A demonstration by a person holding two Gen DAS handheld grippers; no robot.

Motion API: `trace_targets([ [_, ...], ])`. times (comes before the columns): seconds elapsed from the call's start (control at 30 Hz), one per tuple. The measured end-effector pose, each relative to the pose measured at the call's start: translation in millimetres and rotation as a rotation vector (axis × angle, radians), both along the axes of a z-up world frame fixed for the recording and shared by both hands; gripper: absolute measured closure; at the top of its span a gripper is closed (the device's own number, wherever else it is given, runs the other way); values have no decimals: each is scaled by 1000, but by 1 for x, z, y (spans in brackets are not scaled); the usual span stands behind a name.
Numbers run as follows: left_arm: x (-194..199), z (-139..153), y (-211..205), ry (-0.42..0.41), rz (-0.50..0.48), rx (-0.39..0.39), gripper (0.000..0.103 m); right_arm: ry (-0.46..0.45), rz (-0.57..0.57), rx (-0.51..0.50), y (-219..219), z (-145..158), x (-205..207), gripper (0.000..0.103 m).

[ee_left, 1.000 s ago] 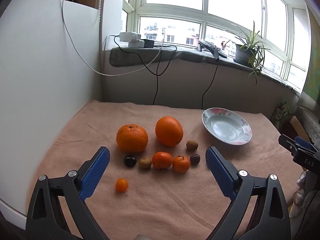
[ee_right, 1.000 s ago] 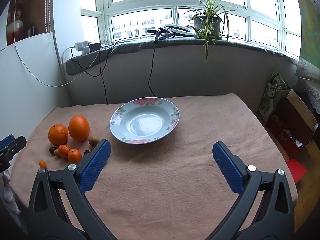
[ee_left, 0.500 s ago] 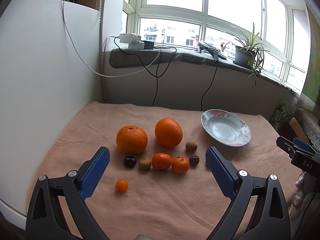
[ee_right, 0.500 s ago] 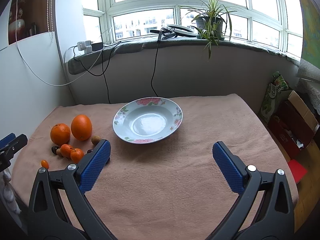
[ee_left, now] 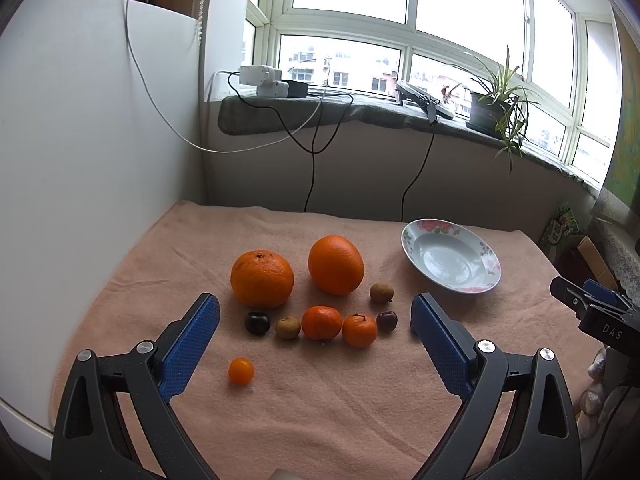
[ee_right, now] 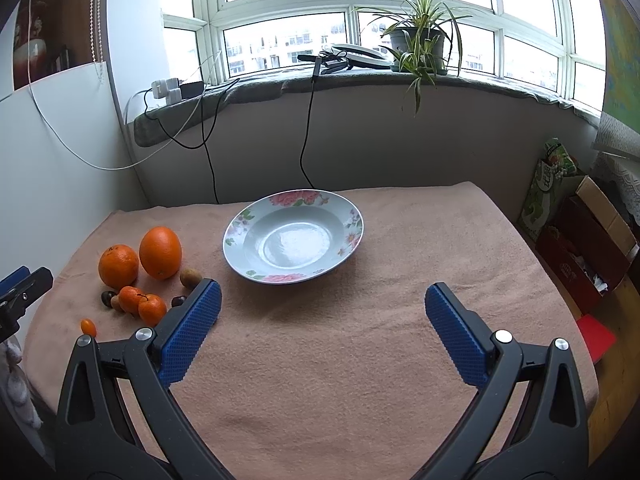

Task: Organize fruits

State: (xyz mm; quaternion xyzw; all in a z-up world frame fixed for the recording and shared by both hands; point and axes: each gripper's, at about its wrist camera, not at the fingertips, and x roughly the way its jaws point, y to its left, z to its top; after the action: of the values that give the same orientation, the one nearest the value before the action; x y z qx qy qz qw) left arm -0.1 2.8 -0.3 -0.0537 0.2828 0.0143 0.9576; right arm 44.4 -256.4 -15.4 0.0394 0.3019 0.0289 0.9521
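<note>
Two large oranges (ee_left: 262, 279) (ee_left: 336, 264) lie on the pink cloth, with two small mandarins (ee_left: 321, 322) (ee_left: 359, 330), dark cherries (ee_left: 257, 322), brown longans (ee_left: 287, 327) and a tiny orange kumquat (ee_left: 241, 371) in front of them. An empty flowered plate (ee_left: 452, 255) sits to their right; it also shows in the right wrist view (ee_right: 294, 236). My left gripper (ee_left: 315, 334) is open and empty, hovering just before the small fruits. My right gripper (ee_right: 320, 322) is open and empty, before the plate, with the fruits (ee_right: 160, 252) to its left.
A white panel (ee_left: 80, 160) walls the table's left side. The windowsill behind holds power adapters (ee_left: 264, 80), dangling cables and a potted plant (ee_right: 418, 44). Cardboard boxes (ee_right: 592, 240) stand on the floor past the table's right edge.
Both grippers have drifted slightly; the plate sits a little further right and higher in the right wrist view. Both stay open and the fruits have not moved.
</note>
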Motion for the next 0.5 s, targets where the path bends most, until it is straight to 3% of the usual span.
trace_targets([
  [0.5, 3, -1, 2, 5, -2, -4, 6, 15, 4, 1, 1, -4, 2, 0],
])
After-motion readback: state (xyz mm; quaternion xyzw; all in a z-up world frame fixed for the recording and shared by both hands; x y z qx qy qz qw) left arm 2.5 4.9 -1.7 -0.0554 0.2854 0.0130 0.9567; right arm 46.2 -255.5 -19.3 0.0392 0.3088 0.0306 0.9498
